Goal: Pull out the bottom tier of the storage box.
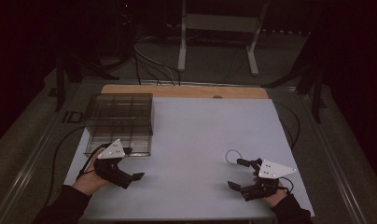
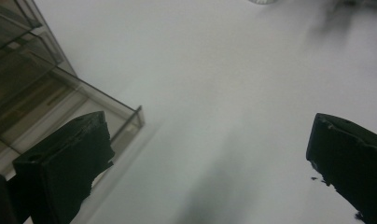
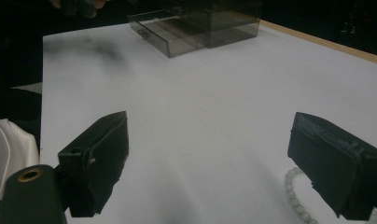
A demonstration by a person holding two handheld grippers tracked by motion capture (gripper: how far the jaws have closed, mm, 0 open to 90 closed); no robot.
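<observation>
A smoky clear plastic box (image 1: pixel 119 116) stands at the table's left, its bottom drawer (image 3: pixel 161 33) pulled out toward the person. A white bead bracelet (image 1: pixel 233 156) lies on the white table top at the front right. My left gripper (image 1: pixel 133 164) hovers open just in front of the drawer; its own view shows the drawer's corner (image 2: pixel 126 119) beside the left jaw. My right gripper (image 1: pixel 238 173) is open low over the table, with the bracelet (image 3: pixel 295 196) lying by its right jaw, outside the gap. Nothing sits between either pair of jaws.
The white table top (image 1: pixel 200 135) has a wooden strip (image 1: pixel 184 91) along its far edge. Cables (image 1: pixel 149 60) and a white table frame (image 1: pixel 217 42) stand on the dark floor beyond. A white cloth (image 3: pixel 9 149) shows at the left of the right gripper view.
</observation>
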